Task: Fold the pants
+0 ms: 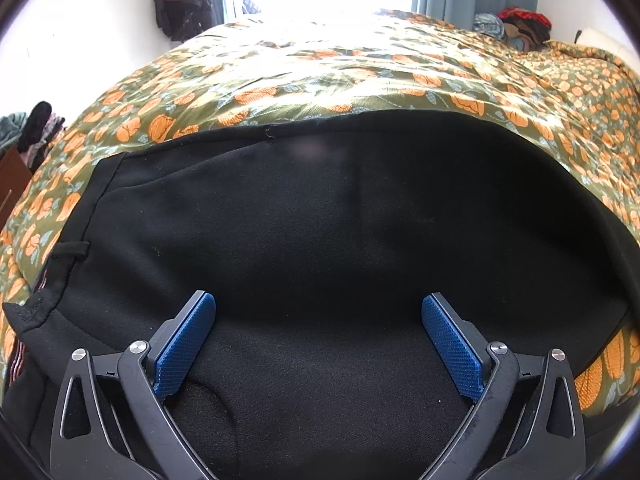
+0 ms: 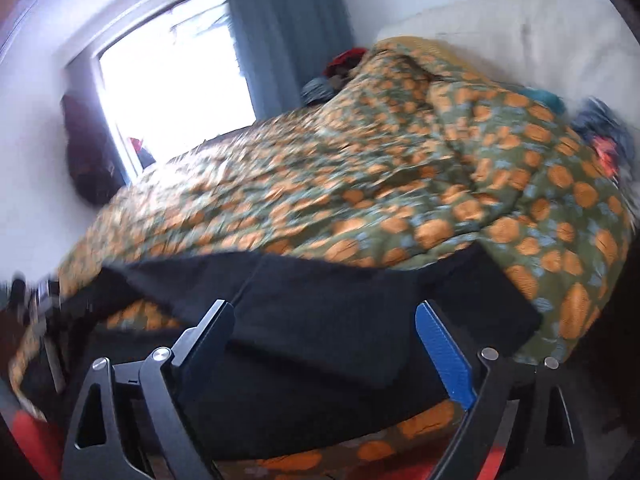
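Pants: black pants (image 1: 320, 220) lie spread on my bed's floral bedspread (image 1: 360, 68), waistband (image 1: 44, 300) and drawstring (image 1: 70, 250) at the left of the left wrist view.
Left gripper: my left gripper (image 1: 318, 344) hangs low over the cloth, jaws wide apart, blue pads (image 1: 184, 350) gripping nothing.
Right gripper: my right gripper (image 2: 324, 344) is likewise released, spread over the leg end (image 2: 400, 308) near the bed's edge; this view is motion-blurred.
Done: the pants look doubled leg over leg, since I see one broad panel with a smooth far edge; I judge this, not certain.
Left: the lengthwise folds, hem toward waistband, appear not yet made.
Background: window (image 2: 172, 72) and curtain (image 2: 288, 32).
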Action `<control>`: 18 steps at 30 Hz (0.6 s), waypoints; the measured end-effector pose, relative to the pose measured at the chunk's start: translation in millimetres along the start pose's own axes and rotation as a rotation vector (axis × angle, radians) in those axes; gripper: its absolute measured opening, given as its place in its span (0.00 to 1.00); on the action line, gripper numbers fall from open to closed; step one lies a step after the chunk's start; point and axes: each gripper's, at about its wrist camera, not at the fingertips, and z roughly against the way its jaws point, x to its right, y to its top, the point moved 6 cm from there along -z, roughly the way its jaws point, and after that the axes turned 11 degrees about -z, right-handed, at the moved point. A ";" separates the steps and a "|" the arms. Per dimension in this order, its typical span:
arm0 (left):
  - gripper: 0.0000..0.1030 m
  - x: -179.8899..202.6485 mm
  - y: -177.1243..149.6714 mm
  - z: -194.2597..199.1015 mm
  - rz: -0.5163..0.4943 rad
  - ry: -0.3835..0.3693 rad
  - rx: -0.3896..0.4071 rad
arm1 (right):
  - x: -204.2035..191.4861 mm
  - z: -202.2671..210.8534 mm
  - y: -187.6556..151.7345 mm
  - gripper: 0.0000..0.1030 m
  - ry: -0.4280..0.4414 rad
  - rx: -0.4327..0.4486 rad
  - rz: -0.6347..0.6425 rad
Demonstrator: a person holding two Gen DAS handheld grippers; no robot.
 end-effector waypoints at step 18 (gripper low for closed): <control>0.99 -0.1 -0.1 0.1 0.000 0.001 0.000 | -94.4 -37.8 -62.3 0.89 0.014 -0.097 0.440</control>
